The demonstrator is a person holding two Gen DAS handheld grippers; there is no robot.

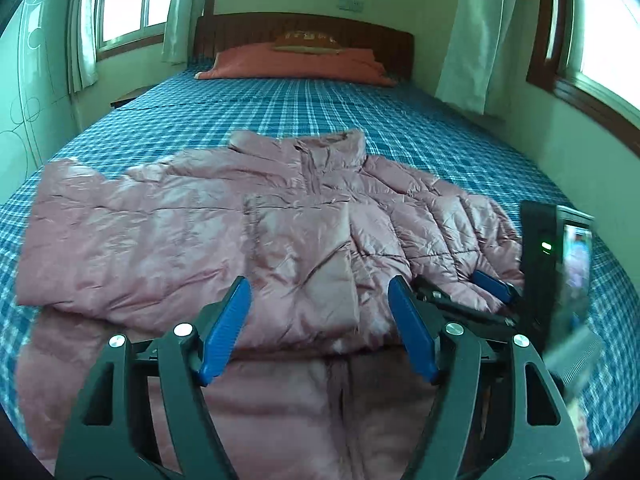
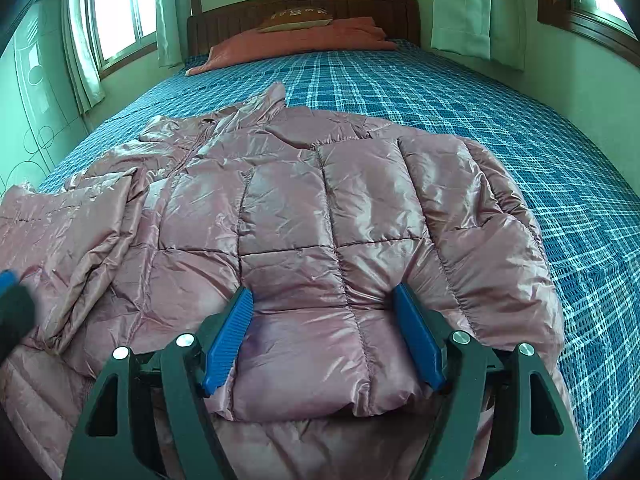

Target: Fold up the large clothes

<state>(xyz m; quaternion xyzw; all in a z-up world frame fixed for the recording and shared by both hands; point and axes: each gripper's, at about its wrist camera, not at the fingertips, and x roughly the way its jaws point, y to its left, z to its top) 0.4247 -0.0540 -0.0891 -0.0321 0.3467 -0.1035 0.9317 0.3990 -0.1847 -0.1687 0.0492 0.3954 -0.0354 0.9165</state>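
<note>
- Pink puffer jacket [image 1: 240, 216] lies front-up across the foot of the bed [image 1: 360, 112]; it fills the lower half of both frames, collar toward the top, zipper down the middle.
- Sleeves look already folded in over the body: one flap [image 1: 304, 248] sits centre of the left wrist view, the other quilted panel [image 2: 340, 220] fills the centre of the right wrist view. Judgement: sleeve step done, hem-to-collar fold is next.
- Left tool [image 1: 320, 328]: released, jaws wide, nothing between the pads. It hangs over the near edge of the folded sleeve, likely lining up for a grab.
- Right tool [image 2: 324, 336]: also released, jaws spread, straddling the quilted panel's near edge. Whether the pads touch fabric, cannot tell.
- Right tool also shows at the right edge of the left view, low over the same sleeve.
- Both sit side by side at the near edge, which suits a two-point lift so the bulky fill doesn't sag.
- Risk: slick shell, folds may spring open.
- Red blanket [image 2: 296, 44] and pillow [image 2: 296, 20] at the headboard, well apart from the work.
</note>
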